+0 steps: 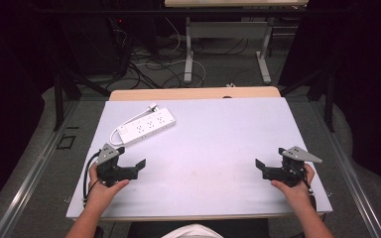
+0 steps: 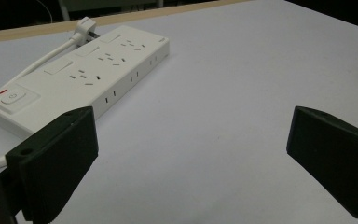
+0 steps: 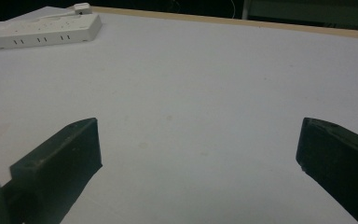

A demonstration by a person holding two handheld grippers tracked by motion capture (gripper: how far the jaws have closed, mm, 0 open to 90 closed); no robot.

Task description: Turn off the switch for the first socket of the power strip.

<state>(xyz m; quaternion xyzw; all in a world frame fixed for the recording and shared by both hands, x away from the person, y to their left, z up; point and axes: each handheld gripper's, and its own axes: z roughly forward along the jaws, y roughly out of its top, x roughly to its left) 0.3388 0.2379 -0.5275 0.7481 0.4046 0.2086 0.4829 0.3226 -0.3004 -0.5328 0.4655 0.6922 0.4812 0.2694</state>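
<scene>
Figure legend. I held the left gripper (image 1: 129,166) and the right gripper (image 1: 268,166) low over the near corners of the worktop (image 1: 218,144), each with its jaws spread wide and nothing between them; both gripper views showed bare surface in the gap.

The power strip (image 1: 146,127) lay flat on the far left part of the worktop, sockets facing up, near the left gripper and well apart from the right one. Its long axis ran diagonally in the high view, from the near left to the far right. The switch end (image 2: 11,98), marked by a red stripe, pointed toward my left side. The white cord (image 1: 116,133) left the strip at that end, looped beside it and ran back along its far edge, so that the plug (image 1: 153,105) rested at the opposite, far-right end, just beside the body.

Risks, as I judged them:
- A grasp across the strip's width could fail, because the body looked broad against the jaw opening and its faces were smooth; the jaws might slip or merely push it.
- The loop of cord lay close to the left gripper's line of approach, so a jaw could snag it and drag the strip round.
- Lifting the strip by one end could tilt it and swing the loose plug.
</scene>
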